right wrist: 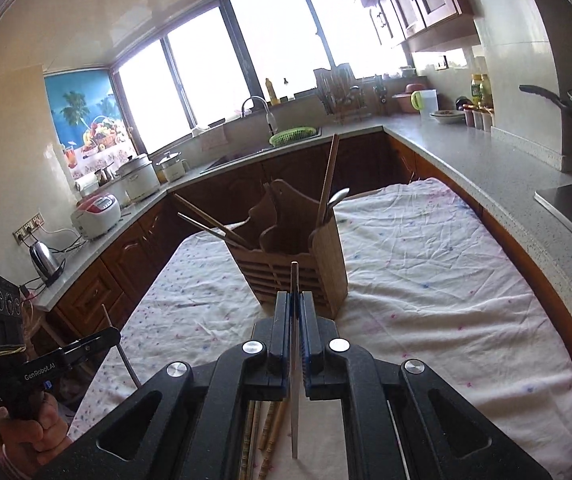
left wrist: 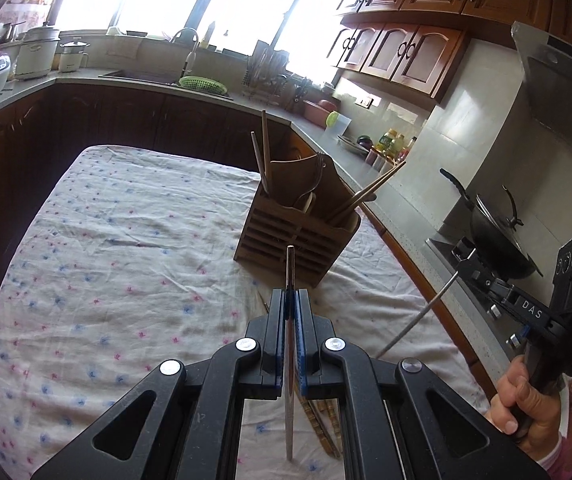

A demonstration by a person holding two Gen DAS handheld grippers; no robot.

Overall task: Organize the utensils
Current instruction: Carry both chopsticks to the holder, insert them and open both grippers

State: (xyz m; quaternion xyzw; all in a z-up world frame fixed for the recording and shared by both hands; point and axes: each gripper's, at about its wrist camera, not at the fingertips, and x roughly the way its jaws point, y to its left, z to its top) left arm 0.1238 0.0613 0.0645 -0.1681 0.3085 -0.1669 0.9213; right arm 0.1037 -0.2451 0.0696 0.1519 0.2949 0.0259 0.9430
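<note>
A wooden utensil holder [left wrist: 294, 236] stands on the flowered cloth, with chopsticks, a fork and a spoon in it; it also shows in the right wrist view [right wrist: 298, 272]. My left gripper [left wrist: 290, 300] is shut on a metal chopstick [left wrist: 290, 268] and holds it above the cloth in front of the holder. My right gripper [right wrist: 295, 300] is shut on another metal chopstick [right wrist: 295, 280], also in front of the holder. Several bamboo chopsticks [left wrist: 322, 420] lie on the cloth under the grippers, also seen in the right wrist view [right wrist: 266, 436].
The table's flowered cloth [left wrist: 126, 260] spreads to the left. A grey counter [left wrist: 386, 200] runs along the right with a wok [left wrist: 498, 240] on the stove. A sink and green basket [left wrist: 202, 84] are at the back.
</note>
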